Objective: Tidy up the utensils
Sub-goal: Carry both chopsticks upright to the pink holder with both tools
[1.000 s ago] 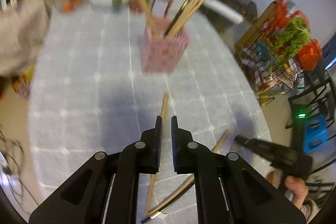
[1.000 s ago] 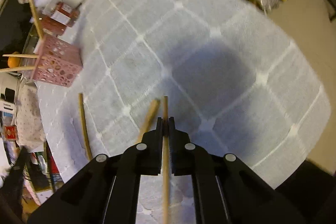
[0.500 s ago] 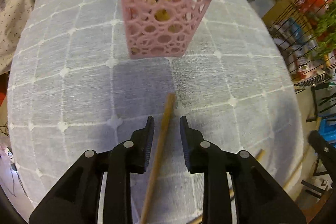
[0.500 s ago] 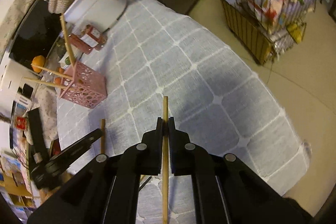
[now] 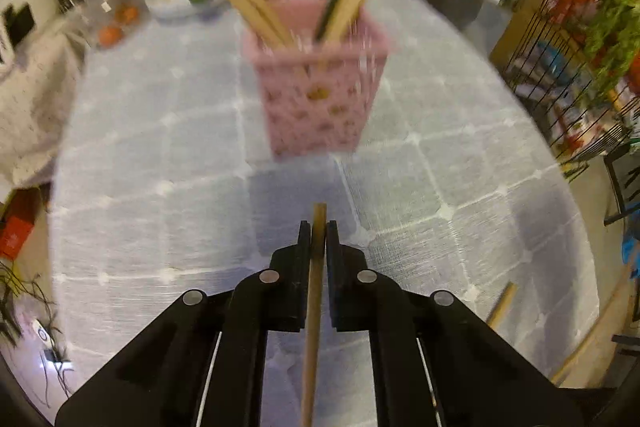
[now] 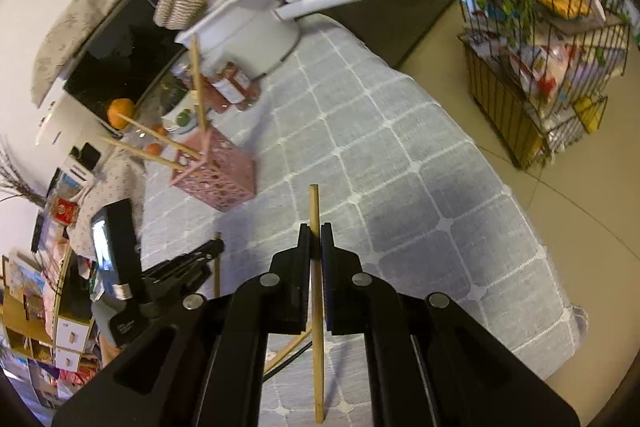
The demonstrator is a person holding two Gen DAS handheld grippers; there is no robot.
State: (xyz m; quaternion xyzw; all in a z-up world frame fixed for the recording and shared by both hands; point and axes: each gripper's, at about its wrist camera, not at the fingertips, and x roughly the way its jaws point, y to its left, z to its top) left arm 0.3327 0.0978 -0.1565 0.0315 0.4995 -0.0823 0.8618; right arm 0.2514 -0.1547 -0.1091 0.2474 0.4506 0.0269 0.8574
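Presently on hand, listed by item.

Left gripper (image 5: 319,227): jaws pinched on one wooden chopstick (image 5: 314,291), whose tip pokes just past the fingertips and points at the basket. Seen also from the right wrist view, low at the left.

Right gripper (image 6: 315,231): jaws pressed on a second wooden chopstick (image 6: 317,307), held near its upper part; the tip stands above the fingertips and the long tail hangs below them, over the cloth.

Pink perforated basket (image 5: 318,99): one, upright on the table, well apart from both grippers. From the left wrist view it holds two pale sticks leaning left and a blurred bundle leaning right, exact count not readable. From the right wrist view three sticks show clearly.

Grey checked tablecloth (image 6: 400,163): bare cloth lies between each gripper and the basket, and a broad bare stretch runs to the right-hand table edge, where the floor begins.

Loose chopsticks on the cloth: one pale stick end (image 5: 502,303) near the right edge in the left wrist view; a pale one and a dark one cross under the right gripper.

Far edge of table: one white pot (image 6: 248,23) with a long handle, jars, one orange (image 6: 120,111), smaller fruit.

Wire rack (image 6: 552,67): one, on the floor apart from the table.
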